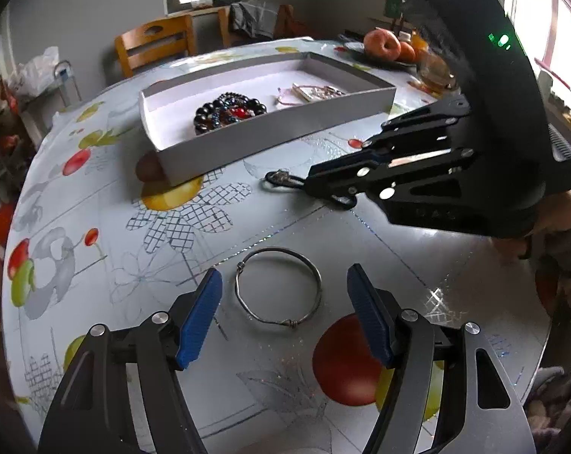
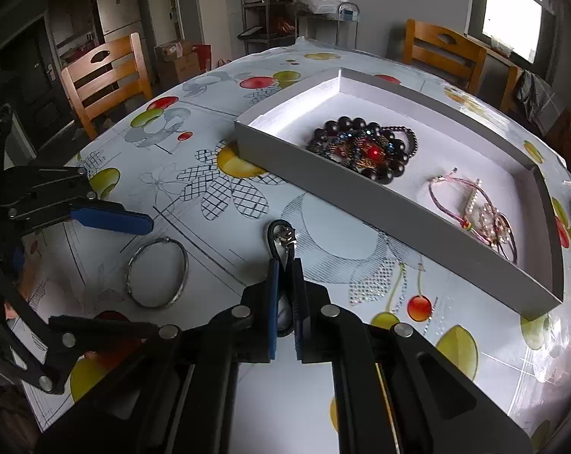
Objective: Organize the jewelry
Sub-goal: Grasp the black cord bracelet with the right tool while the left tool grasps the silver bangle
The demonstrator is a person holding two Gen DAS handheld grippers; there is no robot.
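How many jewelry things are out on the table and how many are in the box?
On the table, not in the box: 2, the silver bangle and the black cord bracelet pinched by the right gripper.
In the grey box: 2 heaps, the dark bead bracelets and the pink string and sparkly pieces; single pieces in them cannot be counted.
Total: 4 groups.
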